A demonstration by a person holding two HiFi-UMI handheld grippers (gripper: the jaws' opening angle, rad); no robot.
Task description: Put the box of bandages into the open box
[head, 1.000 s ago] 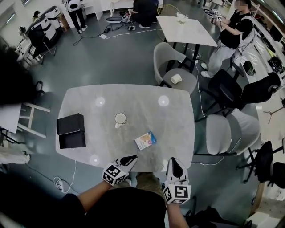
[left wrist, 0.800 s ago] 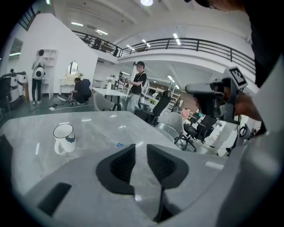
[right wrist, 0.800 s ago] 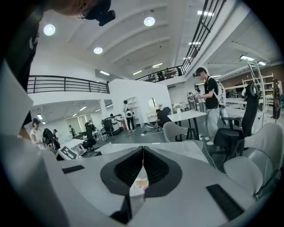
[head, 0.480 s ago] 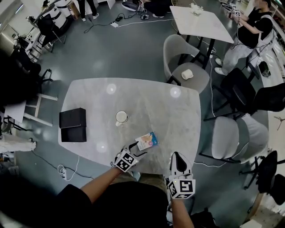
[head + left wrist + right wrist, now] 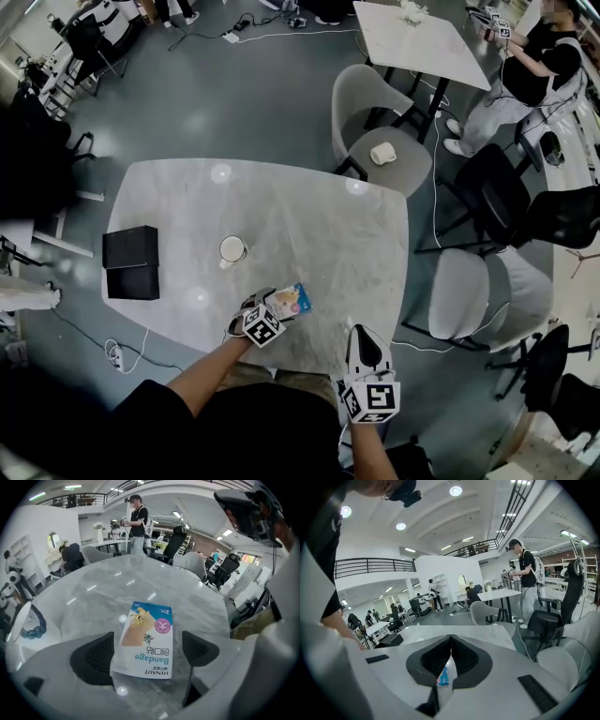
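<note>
Bandage box (image 5: 145, 641) lay flat, face up, close to the near edge of the worktop (image 5: 309, 211), about midway along it. The left tool (image 5: 275, 307) pointed steeply down over the box with its jaws spread about as wide as they go, having just been opening. The box sat between the pads but was not gripped: the left pad stood just beside one long side and the right pad clear of the other.

The right tool (image 5: 450, 660) was held off the near edge, its jaws closed together on nothing.

The open box (image 5: 131, 279), black, with its lid beside it, sat at the worktop's left edge, well apart from the bandages. A mug (image 5: 231, 249) stood between the two.

The risk from here looked to lie in the pickup. The box was thin and flat on smooth stone, so pads closing unevenly would likely shove it sideways or spin it rather than lift it. A pinch too high on its sides could let it slip out, and a hard squeeze might buckle the card. On the carry leftward, a low sweep could clip the mug.
</note>
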